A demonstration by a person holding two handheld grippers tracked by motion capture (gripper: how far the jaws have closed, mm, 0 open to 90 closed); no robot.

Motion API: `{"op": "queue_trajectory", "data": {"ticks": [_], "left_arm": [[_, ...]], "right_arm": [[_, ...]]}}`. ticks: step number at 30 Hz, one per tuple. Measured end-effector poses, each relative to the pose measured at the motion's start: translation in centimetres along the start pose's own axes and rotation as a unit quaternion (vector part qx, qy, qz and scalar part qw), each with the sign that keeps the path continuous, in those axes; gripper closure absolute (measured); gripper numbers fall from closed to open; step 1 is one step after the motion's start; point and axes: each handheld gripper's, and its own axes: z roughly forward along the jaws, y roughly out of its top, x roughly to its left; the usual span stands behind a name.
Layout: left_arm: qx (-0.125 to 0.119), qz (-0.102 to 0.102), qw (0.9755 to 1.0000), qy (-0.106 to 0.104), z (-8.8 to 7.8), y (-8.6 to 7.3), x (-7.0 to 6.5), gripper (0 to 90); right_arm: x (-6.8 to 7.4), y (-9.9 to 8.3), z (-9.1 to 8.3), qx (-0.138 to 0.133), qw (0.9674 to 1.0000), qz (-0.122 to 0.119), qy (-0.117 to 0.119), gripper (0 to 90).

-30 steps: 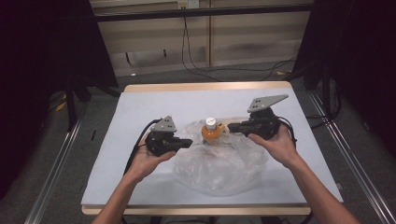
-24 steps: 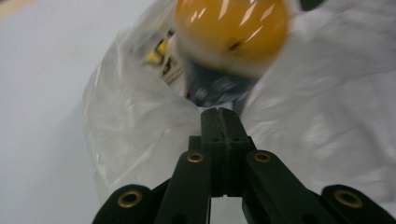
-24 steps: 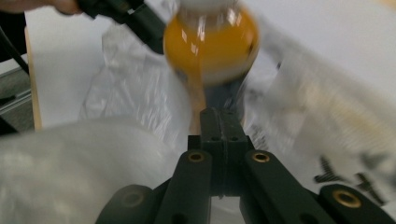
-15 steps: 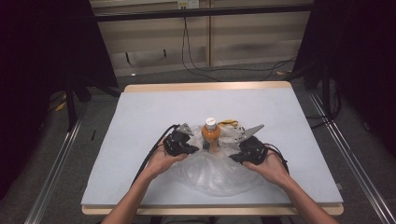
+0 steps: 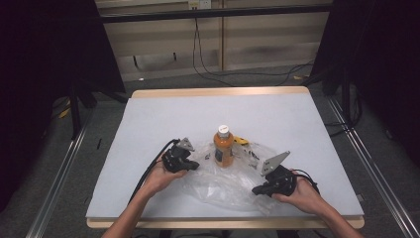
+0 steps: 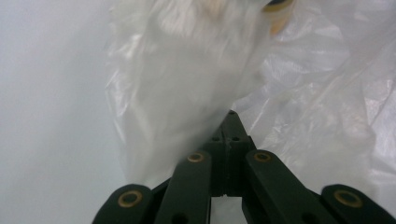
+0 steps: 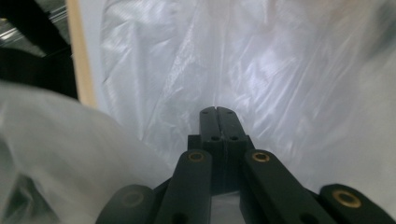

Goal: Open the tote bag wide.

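An orange bottle (image 5: 224,148) with a white cap stands upright on the back edge of a crumpled clear plastic bag (image 5: 223,186). My left gripper (image 5: 195,166) lies low at the bag's left edge, left of the bottle. Its jaws are shut, and in the left gripper view a fold of film (image 6: 177,93) rises straight from the closed tips (image 6: 232,116). My right gripper (image 5: 256,190) sits low at the bag's front right corner, pointing left. In the right gripper view its jaws (image 7: 217,112) are shut, with film (image 7: 289,84) spread beyond them and nothing seen between them.
The bag and bottle rest on a white mat (image 5: 163,114) over a wooden table. A small yellow object (image 5: 241,141) lies just behind the bottle. The table's front edge (image 5: 223,223) runs close below both hands. Cables and dark stands are on the floor beyond.
Both hands have come down and drawn apart from the bottle. The right gripper has swung toward the front right corner of the bag, and the left has sunk to the bag's left edge.
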Motion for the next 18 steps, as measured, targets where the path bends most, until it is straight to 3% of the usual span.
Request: {"op": "queue_trajectory", "data": {"ticks": [1, 2, 5, 6, 7, 8, 9, 10, 12, 14, 17, 18], "left_arm": [[0.003, -0.003, 1.0000, 0.004, -0.1, -0.1, -0.1, 90.0], [0.005, 0.008, 1.0000, -0.001, -0.2, -0.2, 0.0, 90.0], [-0.004, 0.003, 0.9999, -0.010, -0.3, -0.2, -0.1, 90.0], [-0.011, -0.004, 0.9999, -0.010, -0.4, -0.2, -0.3, 90.0], [-0.016, 0.008, 0.9998, -0.011, -0.7, 0.0, -0.3, 90.0], [-0.038, 0.001, 0.9991, -0.017, -1.0, 0.2, -0.6, 90.0], [-0.036, 0.016, 0.9990, -0.020, -1.5, 0.5, -0.7, 90.0], [-0.053, 0.018, 0.9982, -0.023, -1.7, 0.9, -1.1, 90.0], [-0.060, 0.035, 0.9973, -0.024, -2.1, 1.6, -1.5, 90.0], [-0.051, 0.049, 0.9974, -0.015, -1.9, 2.0, -1.6, 90.0], [-0.022, 0.038, 0.9989, -0.018, -0.7, 1.6, -1.3, 90.0], [-0.006, 0.045, 0.9988, -0.016, -0.3, 1.2, -1.1, 90.0]], "right_arm": [[0.3, -0.2, -0.2, 0.004, 1.0000, -0.002, 0.000, 90.0], [0.3, -0.3, -0.2, 0.005, 1.0000, -0.006, -0.005, 90.0], [0.2, 0.1, -0.4, 0.000, 0.9999, -0.004, -0.010, 90.0], [-0.1, 0.3, -0.5, -0.012, 0.9999, -0.003, -0.011, 90.0], [-0.3, 0.7, -0.7, -0.024, 0.9996, 0.000, -0.013, 90.0], [-0.6, 1.0, -1.0, -0.037, 0.9992, 0.000, -0.016, 90.0], [-0.9, 1.4, -1.3, -0.048, 0.9986, 0.002, -0.022, 90.0], [-1.3, 1.9, -1.6, -0.054, 0.9981, 0.005, -0.029, 90.0], [-2.0, 2.8, -2.0, -0.069, 0.9968, 0.009, -0.039, 90.0], [-2.8, 3.4, -2.2, -0.071, 0.9962, 0.014, -0.050, 90.0], [-4.5, 3.5, -2.2, -0.067, 0.9950, 0.032, -0.067, 90.0], [-5.1, 3.3, -2.1, -0.060, 0.9950, 0.034, -0.072, 90.0]]}}
